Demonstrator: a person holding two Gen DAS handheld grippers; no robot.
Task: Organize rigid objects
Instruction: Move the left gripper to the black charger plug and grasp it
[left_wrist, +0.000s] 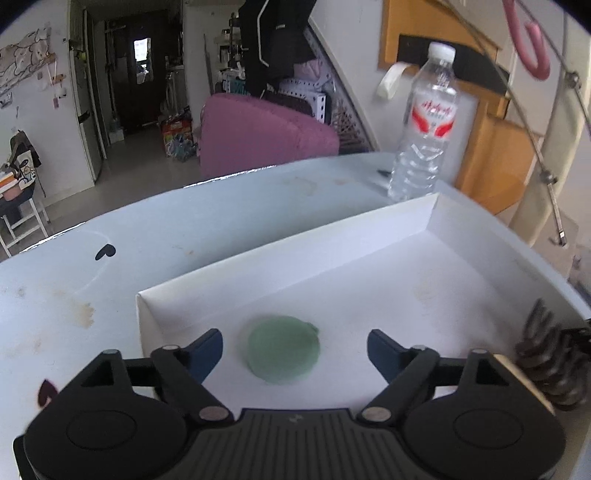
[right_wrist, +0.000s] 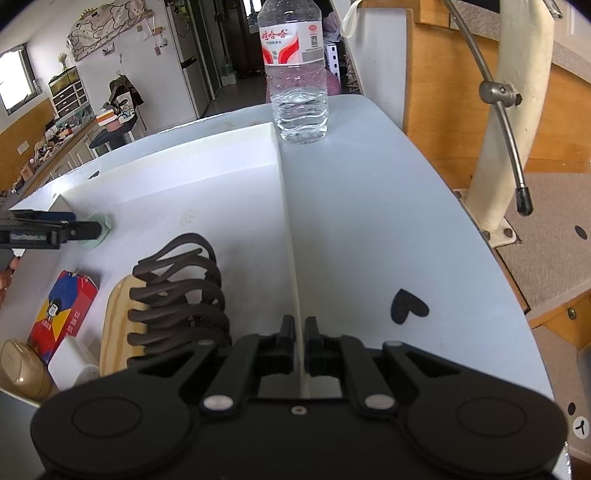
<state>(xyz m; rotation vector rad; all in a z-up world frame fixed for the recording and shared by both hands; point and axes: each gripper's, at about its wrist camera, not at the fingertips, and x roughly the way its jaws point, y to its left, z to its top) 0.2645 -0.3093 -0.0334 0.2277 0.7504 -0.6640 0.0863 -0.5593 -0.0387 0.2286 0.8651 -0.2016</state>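
Both wrist views closely overlook the white tray (left_wrist: 332, 254).

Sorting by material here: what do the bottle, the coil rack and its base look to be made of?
Water bottle: clear, glossy plastic, seemingly; see-through ribbed walls, printed label. Coil rack: dark matte loops, probably coated metal wire, though the look leaves it open. Its base: pale, unfinished-looking wood with visible grain.

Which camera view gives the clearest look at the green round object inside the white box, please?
The left wrist view: the green round object lies whole between the open left gripper fingers. The right wrist view shows only its edge, mostly hidden behind that gripper.
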